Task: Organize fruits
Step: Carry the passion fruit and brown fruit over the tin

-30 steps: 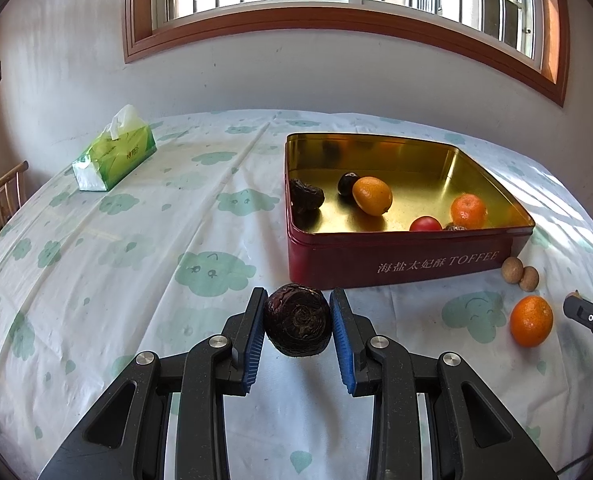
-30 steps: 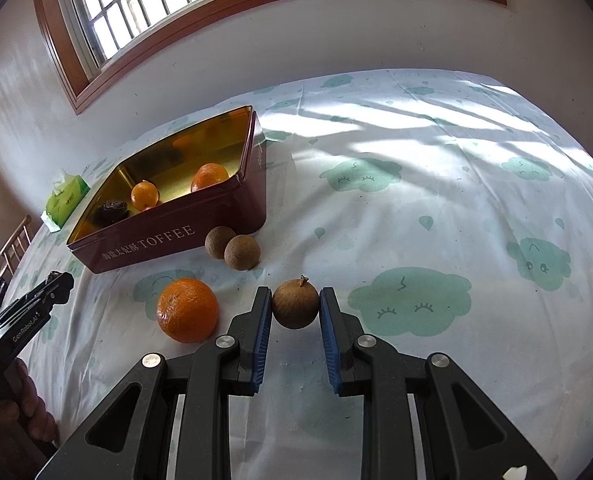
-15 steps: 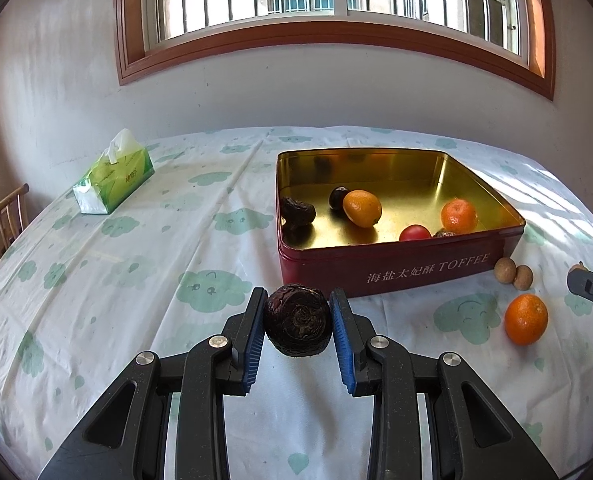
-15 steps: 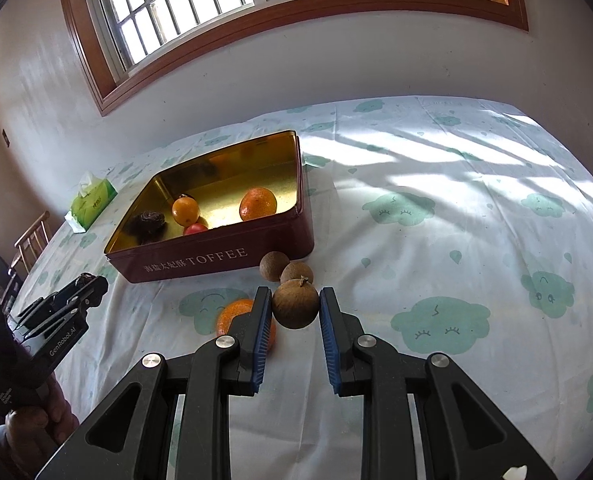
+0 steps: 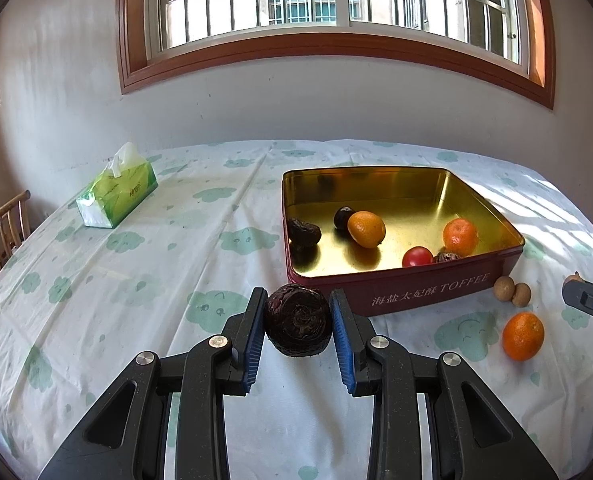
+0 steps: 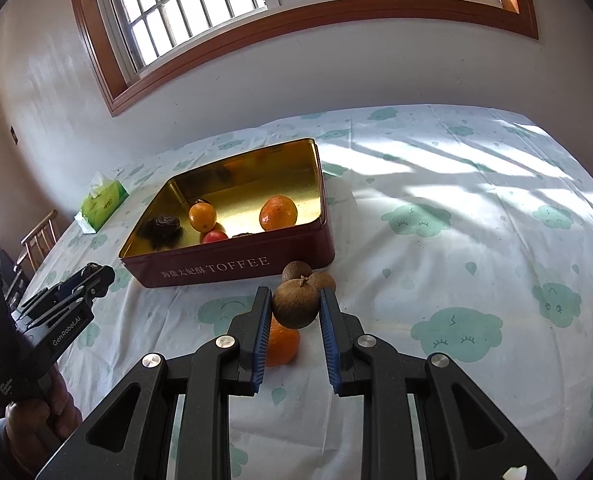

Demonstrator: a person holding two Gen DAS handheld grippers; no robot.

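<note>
Black claws (image 5: 298, 328) (image 6: 295, 312) angled down, gripping fruit

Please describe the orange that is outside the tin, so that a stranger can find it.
Find the red toffee tin on the table. The orange lies on the cloth near its front right corner, beside two small brown fruits. It is the only orange fruit outside the tin.
</note>
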